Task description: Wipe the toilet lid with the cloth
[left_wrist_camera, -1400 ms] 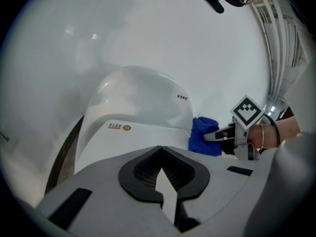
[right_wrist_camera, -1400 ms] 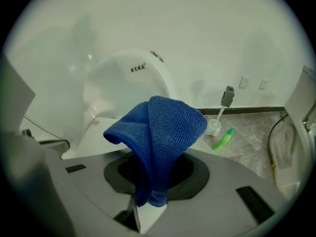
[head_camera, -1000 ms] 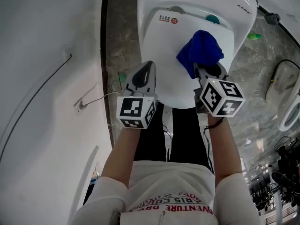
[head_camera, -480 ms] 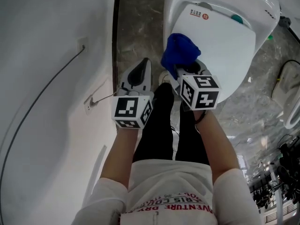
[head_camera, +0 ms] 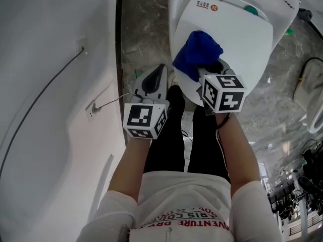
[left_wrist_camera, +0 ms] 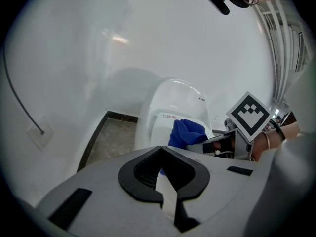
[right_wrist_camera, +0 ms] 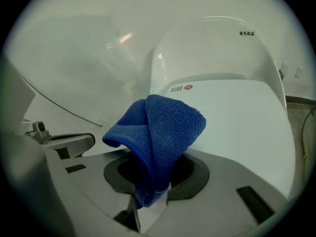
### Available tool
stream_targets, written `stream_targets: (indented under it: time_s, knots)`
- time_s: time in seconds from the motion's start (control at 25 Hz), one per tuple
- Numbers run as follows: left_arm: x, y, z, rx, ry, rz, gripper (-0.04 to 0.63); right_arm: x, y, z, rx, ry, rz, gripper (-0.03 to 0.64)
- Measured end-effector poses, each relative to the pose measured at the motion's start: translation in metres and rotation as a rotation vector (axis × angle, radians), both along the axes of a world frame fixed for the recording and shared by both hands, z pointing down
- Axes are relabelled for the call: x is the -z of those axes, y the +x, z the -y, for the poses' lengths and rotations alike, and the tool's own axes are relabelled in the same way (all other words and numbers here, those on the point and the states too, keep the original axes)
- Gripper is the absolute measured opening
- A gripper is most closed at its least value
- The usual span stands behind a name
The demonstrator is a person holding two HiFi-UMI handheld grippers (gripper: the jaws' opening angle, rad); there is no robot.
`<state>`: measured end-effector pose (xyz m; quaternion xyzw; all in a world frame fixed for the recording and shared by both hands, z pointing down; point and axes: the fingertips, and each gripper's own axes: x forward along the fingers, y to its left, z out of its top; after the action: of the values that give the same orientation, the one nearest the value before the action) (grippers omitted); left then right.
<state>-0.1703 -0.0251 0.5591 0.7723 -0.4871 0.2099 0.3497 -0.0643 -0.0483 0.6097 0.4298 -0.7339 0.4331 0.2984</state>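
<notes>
The white toilet lid (head_camera: 237, 39) is closed and lies at the top of the head view. A blue cloth (head_camera: 197, 54) rests bunched on its near left part. My right gripper (head_camera: 208, 73) is shut on the cloth, whose folds (right_wrist_camera: 158, 132) rise out of the jaws in front of the lid (right_wrist_camera: 237, 117). My left gripper (head_camera: 157, 74) hangs over the floor to the left of the toilet, shut with nothing in it. In the left gripper view its jaws (left_wrist_camera: 165, 181) are together, and beyond them lie the cloth (left_wrist_camera: 186, 132) and the lid (left_wrist_camera: 163, 125).
A white curved wall (head_camera: 45, 135) with a thin cable (head_camera: 50, 87) and a socket (head_camera: 91, 110) fills the left. Marble floor (head_camera: 141, 29) runs between the wall and the toilet. The person's legs in black trousers (head_camera: 171, 140) stand just before the bowl. White fittings (head_camera: 313, 105) sit at the right.
My right gripper dragged the cloth from mid-lid toward the lid's near left edge, then went a little way back onto the lid. The left gripper stayed beside the toilet.
</notes>
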Motion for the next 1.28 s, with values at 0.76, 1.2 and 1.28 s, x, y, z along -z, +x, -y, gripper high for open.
stream_targets:
  time_s: [0.76, 1.2, 1.28]
  knots:
    - [0.006, 0.193, -0.040, -0.071, 0.017, -0.020, 0.006, 0.002, 0.219, -0.055, -0.087, -0.011, -0.080, 0.087]
    - [-0.001, 0.235, -0.075, -0.124, 0.005, -0.012, 0.006, -0.023, 0.305, -0.099, -0.198, -0.064, -0.185, 0.087]
    - [0.000, 0.228, -0.077, -0.126, 0.009, -0.007, 0.006, -0.021, 0.310, -0.101, -0.215, -0.061, -0.210, 0.087]
